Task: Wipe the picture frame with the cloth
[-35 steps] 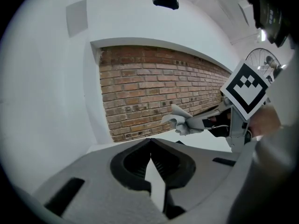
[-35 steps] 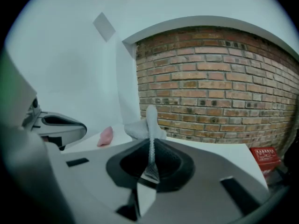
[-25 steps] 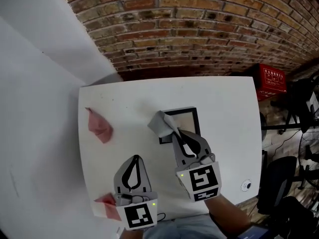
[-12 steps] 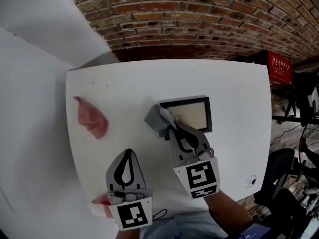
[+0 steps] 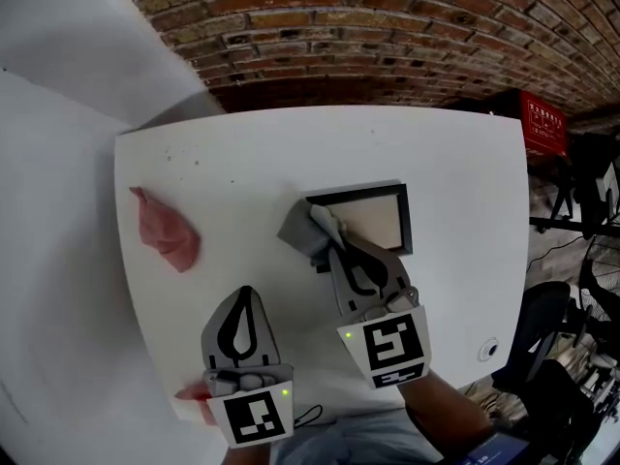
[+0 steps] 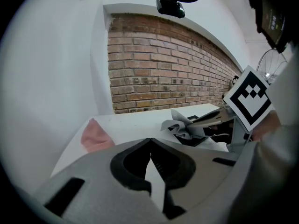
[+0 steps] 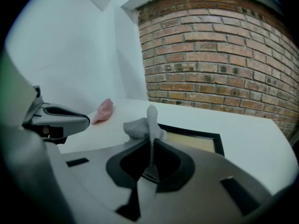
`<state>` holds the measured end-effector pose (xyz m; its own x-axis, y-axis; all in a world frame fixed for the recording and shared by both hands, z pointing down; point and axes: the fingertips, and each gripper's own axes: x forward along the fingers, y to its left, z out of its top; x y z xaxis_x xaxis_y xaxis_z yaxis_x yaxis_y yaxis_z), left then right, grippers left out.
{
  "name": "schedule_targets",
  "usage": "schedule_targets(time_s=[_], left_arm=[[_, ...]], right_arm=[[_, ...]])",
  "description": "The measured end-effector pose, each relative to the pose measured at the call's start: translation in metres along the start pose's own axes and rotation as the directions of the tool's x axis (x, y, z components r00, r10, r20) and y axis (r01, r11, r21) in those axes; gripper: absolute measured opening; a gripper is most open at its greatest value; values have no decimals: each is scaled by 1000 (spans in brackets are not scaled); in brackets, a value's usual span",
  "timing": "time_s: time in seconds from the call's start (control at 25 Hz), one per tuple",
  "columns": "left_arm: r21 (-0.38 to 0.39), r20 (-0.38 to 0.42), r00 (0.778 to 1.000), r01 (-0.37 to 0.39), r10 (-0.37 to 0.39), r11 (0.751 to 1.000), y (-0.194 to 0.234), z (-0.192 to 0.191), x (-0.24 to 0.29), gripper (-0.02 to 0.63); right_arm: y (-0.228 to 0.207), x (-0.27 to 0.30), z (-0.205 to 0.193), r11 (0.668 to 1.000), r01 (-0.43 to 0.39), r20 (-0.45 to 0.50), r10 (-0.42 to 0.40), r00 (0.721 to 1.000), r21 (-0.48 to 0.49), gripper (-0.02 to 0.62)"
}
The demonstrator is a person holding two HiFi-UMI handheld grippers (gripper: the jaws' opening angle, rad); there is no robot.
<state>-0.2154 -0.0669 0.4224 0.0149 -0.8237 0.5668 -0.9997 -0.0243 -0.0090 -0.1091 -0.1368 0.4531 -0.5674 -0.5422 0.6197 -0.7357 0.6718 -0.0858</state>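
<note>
The grey cloth [image 5: 300,231] is pinched by the right gripper [image 5: 334,245] at the picture frame's [image 5: 378,223] left edge, mid-frame in the head view. The left gripper [image 5: 244,294], lower left, is pressed together, empty.

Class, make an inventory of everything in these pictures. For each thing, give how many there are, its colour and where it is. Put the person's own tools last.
table: 1, white, in front of the brick wall
picture frame: 1, black rim with beige inside, flat near the table's middle
grey cloth: 1, grey, bunched at the frame's left edge
pink cloth: 1, pink, crumpled on the table's left side
pink scrap: 1, pink-red, at the table's near-left edge
brick wall: 1, red-brown, behind the table
crate: 1, red, beyond the table's right corner
left gripper: 1, grey, shut and empty
right gripper: 1, grey, shut on the grey cloth
</note>
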Motion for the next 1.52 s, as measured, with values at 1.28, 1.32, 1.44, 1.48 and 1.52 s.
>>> schedule_targets(time_s=[1.28, 1.32, 1.44, 1.48, 1.52], left_arm=[[50, 5, 998, 58, -58, 997, -47, 11, 8, 9], [51, 6, 998, 59, -60, 997, -48, 11, 8, 9], [55, 8, 998, 65, -66, 996, -53, 13, 9, 9], [57, 8, 998, 67, -68, 996, -55, 13, 10, 9], [58, 8, 998, 69, -70, 996, -57, 14, 10, 9]], right_arm=[[-58, -29, -17, 993, 107, -8, -106, 994, 41, 26], [-60, -30, -18, 993, 111, -9, -111, 994, 43, 26], [-67, -34, -20, 991, 126, -12, -125, 992, 48, 26], [-69, -35, -21, 990, 131, -12, -130, 991, 50, 26], [-71, -37, -22, 989, 135, -13, -135, 991, 53, 26]])
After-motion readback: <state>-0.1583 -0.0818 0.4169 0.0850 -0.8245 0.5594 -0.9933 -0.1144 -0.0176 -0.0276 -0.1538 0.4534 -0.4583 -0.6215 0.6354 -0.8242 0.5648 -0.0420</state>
